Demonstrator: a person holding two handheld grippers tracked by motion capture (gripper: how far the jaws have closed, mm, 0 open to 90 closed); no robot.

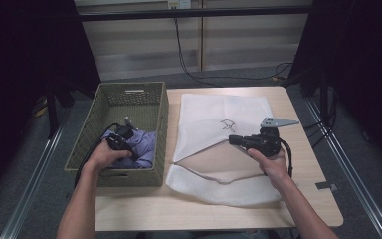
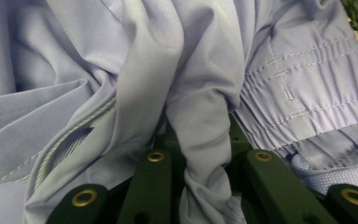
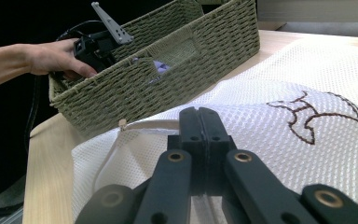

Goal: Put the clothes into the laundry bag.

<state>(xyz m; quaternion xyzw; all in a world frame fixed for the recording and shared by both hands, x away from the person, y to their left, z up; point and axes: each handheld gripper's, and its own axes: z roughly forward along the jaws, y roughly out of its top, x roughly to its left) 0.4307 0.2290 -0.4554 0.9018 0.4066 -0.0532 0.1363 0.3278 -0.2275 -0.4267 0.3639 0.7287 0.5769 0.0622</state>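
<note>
Light wood table point(image 1: 303, 199) on grey floor point(image 1: 40, 199). Black cables point(image 1: 189, 59) run along the floor behind the table, up to a wall outlet point(image 1: 178, 4). Metal rails point(image 1: 30, 174) flank both sides. Dark curtains point(image 1: 25, 45) left and right.

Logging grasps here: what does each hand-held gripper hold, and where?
Left hand-held gripper: a bunched fold of the lilac garment. Right hand-held gripper: the white mesh bag, pinched at its upper layer's edge.
</note>
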